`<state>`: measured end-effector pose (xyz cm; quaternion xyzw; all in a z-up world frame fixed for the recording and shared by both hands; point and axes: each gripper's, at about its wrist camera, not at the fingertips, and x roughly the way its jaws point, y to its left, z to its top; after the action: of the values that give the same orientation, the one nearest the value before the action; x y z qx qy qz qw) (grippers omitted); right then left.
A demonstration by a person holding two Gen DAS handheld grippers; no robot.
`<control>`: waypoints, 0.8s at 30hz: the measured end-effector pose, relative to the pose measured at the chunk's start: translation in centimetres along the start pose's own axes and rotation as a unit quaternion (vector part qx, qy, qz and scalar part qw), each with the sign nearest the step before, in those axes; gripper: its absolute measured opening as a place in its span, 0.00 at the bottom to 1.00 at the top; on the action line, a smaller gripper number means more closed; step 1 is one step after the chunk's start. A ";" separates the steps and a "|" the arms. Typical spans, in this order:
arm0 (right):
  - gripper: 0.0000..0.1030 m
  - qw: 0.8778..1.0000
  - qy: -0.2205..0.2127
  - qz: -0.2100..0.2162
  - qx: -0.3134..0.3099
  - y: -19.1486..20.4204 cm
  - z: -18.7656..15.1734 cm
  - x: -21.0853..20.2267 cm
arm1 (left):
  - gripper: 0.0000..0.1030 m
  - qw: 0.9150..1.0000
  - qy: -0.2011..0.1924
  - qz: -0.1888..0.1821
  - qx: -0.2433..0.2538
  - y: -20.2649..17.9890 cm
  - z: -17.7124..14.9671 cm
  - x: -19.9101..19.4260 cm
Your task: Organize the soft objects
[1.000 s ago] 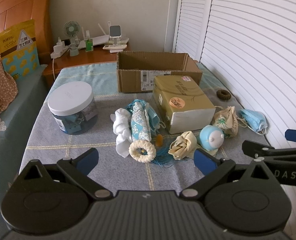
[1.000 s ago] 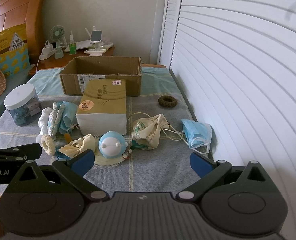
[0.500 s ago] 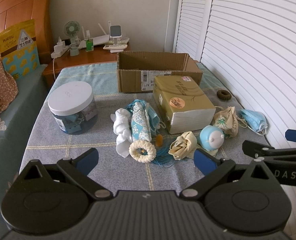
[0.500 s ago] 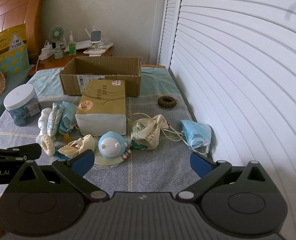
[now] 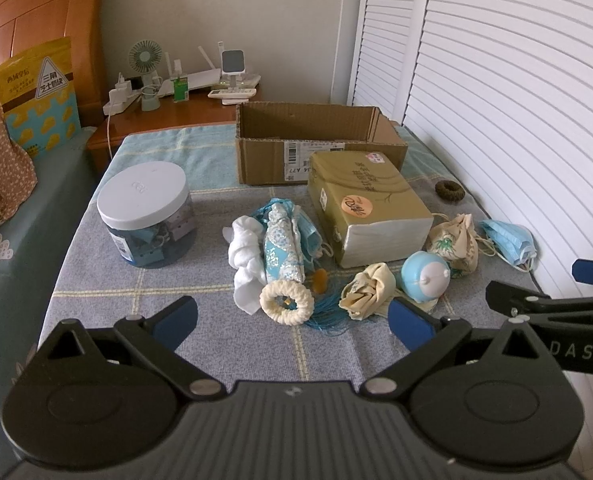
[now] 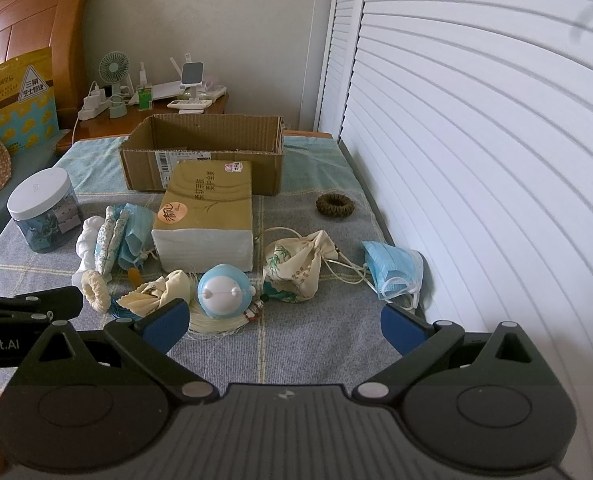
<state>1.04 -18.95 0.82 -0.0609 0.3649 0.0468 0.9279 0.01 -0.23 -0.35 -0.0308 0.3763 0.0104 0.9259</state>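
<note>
I hold both hand-held grippers, left (image 5: 292,316) and right (image 6: 282,322), spread wide and empty, ready to grab the round blue-and-white soft toy (image 6: 225,291) in front of the open brown cardboard box (image 6: 202,158).

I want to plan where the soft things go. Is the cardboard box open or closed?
Open. The cardboard box has no lid or flaps over its top, and its inner walls show. Its floor is hidden.

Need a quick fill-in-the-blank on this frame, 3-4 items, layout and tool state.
1. The jar has a lid coloured ____.
2. Both the left tool and the right tool are ____, holding nothing.
3. The tissue pack lies directly in front of the open ____ box.
4. The blue face mask lies on the side nearest the white ____ doors.

Missing words: white; open; cardboard; louvered
</note>
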 end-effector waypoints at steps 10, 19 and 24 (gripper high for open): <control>1.00 1.000 0.000 0.000 0.000 0.1 0.0 0.0 | 0.98 1.000 0.000 0.000 -0.002 0.1 0.0 0.0; 1.00 1.000 -0.002 -0.001 -0.004 0.2 0.1 0.1 | 0.98 1.000 -0.003 -0.002 0.002 0.2 0.2 0.2; 1.00 1.000 -0.006 0.001 -0.009 0.3 0.3 0.4 | 0.98 1.000 -0.010 -0.006 0.006 0.3 0.5 0.3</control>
<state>1.45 -18.58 0.74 -0.0682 0.3585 0.0511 0.9296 0.55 0.09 -0.26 -0.0270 0.3667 0.0030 0.9299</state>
